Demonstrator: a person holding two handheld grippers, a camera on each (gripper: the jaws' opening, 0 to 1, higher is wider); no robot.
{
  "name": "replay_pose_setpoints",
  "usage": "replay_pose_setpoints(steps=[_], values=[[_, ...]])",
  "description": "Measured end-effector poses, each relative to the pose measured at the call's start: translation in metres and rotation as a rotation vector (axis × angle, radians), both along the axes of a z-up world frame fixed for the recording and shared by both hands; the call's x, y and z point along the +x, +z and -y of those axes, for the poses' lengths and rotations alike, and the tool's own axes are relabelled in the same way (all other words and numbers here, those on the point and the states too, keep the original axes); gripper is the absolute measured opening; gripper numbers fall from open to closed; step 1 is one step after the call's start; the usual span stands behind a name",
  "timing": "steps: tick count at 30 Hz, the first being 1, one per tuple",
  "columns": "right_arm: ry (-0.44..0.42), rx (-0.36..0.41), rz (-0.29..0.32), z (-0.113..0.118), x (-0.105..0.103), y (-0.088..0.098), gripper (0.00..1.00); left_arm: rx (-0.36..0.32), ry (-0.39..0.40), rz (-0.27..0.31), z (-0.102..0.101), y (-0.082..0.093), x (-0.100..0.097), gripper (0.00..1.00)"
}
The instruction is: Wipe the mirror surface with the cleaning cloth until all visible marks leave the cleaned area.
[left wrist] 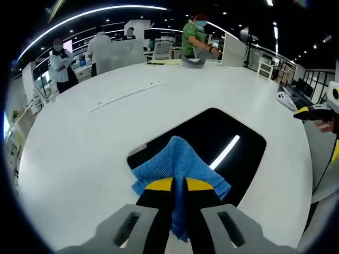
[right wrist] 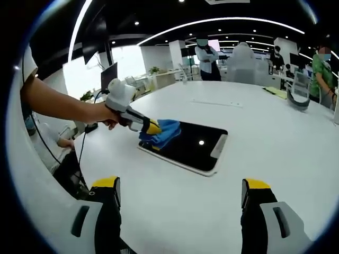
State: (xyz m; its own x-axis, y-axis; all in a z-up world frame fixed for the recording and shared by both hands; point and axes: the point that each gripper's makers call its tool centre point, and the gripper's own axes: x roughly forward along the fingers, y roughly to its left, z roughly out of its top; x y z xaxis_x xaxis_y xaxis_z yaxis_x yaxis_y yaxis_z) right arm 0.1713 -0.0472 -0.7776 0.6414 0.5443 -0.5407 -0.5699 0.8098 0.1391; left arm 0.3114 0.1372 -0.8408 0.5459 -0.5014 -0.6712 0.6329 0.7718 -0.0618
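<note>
Wiping is underway: your left tool (left wrist: 178, 186) pinches the blue cloth (left wrist: 177, 161) on the mirror's (right wrist: 190, 145) near end, right tool (right wrist: 180, 196) wide above the counter (left wrist: 79, 153). Sweep across next.

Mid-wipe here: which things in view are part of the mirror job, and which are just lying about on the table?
Job:
- mirror, flat on the white table
- blue cleaning cloth, on the mirror's near end
- left hand-held gripper, shut on the cloth
- right hand-held gripper, open, off the mirror

Lying about:
- yellow papers at the table's far edge
- power strip on the table
</note>
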Motion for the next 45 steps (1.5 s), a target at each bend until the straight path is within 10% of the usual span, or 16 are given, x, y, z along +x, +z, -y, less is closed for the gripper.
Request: replay_pose_setpoints(steps=[45], values=[[0.017, -0.002, -0.003, -0.005, 0.001, 0.0, 0.95, -0.039, 0.032, -0.008, 0.002, 0.001, -0.031, 0.05]])
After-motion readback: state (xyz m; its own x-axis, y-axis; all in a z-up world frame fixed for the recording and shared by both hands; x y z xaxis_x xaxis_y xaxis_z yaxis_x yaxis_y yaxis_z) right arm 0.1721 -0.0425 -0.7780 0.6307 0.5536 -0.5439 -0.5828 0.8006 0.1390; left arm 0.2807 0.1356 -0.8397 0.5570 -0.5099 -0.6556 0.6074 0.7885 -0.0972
